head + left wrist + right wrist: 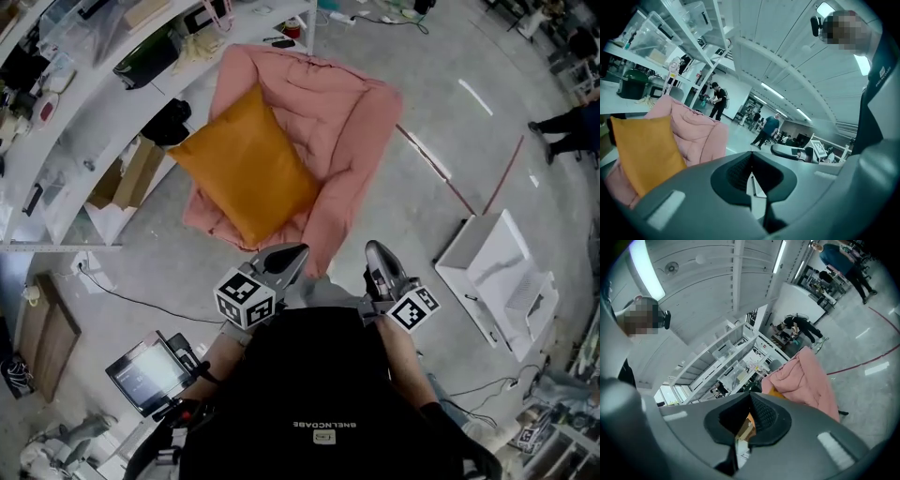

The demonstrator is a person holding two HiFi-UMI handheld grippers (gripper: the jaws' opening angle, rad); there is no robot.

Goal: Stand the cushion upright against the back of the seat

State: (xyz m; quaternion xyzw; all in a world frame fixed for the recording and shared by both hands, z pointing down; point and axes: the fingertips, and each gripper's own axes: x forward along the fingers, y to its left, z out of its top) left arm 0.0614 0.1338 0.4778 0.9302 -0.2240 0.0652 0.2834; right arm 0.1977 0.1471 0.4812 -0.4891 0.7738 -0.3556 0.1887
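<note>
Finding the orange cushion (246, 167) already on the pink padded seat (361, 131), propped on one edge with its broad face leaning into the seat's quilted back. Confirmed from the left gripper view: up on edge at the front of the seat, with pink padding rising behind and above it. Leans a little rather than standing square, as far as can be told. Hard to say whether it rests on the back proper or more toward one side wing of the seat.

Left gripper (292, 255) held short of the seat's near edge, jaws pressed together with nothing between. Same for the right gripper (375, 251), just off the seat's near corner, jaws closed and empty. Shows, in its own view, only a sliver of orange beside the seat. Neither touching cushion nor seat.

Judged from this: main step looks done, with the cushion upright against the backrest and free of both grippers. Left, at most, a small straightening nudge if a squarer stand is wanted. Otherwise nothing more to do at the seat.
</note>
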